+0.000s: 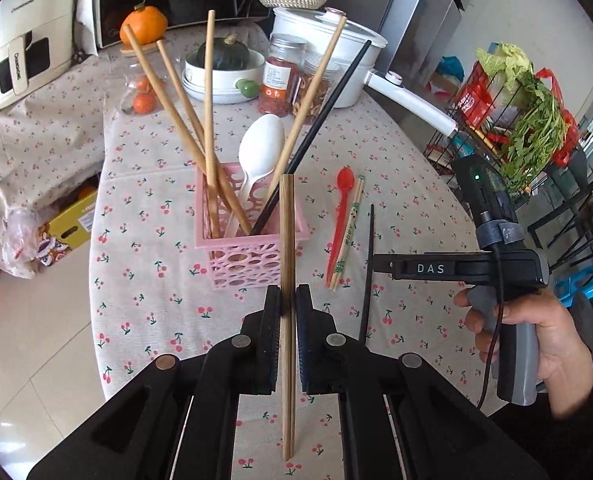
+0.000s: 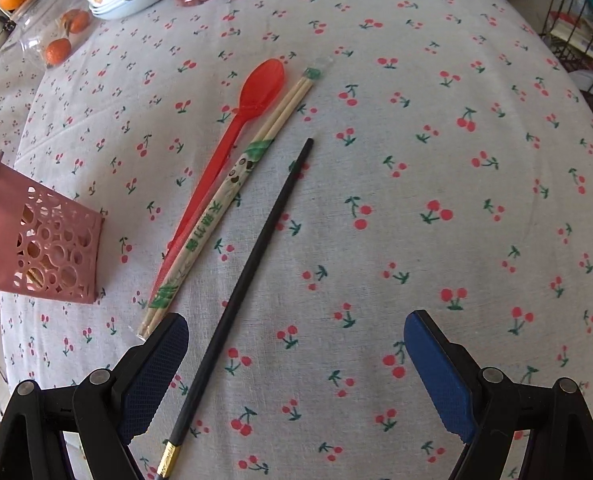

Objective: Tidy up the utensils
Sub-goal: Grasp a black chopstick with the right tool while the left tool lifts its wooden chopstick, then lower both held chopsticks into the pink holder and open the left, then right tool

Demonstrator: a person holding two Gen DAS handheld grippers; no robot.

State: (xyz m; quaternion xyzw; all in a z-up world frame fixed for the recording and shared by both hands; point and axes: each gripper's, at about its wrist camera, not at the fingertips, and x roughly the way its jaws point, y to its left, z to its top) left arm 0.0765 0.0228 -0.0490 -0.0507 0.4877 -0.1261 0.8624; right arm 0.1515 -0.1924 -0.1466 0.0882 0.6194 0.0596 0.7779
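1. Between my left tool (image 1: pixel 287 300) pads: wooden chopstick (image 1: pixel 287 240) pinched, upright, long axis vertical.
2. Under my right tool (image 2: pixel 296 360), spread wide: black chopstick (image 2: pixel 252 260) flat on the desk (image 2: pixel 456 160), axis running away from me, nearer the left finger.
3. Just beyond: red spoon (image 2: pixel 232 140) and wrapped chopsticks (image 2: pixel 216 216), side by side.
4. Farthest: pink basket (image 1: pixel 252 240) dead ahead of left tool, so left drops first, I reckon.
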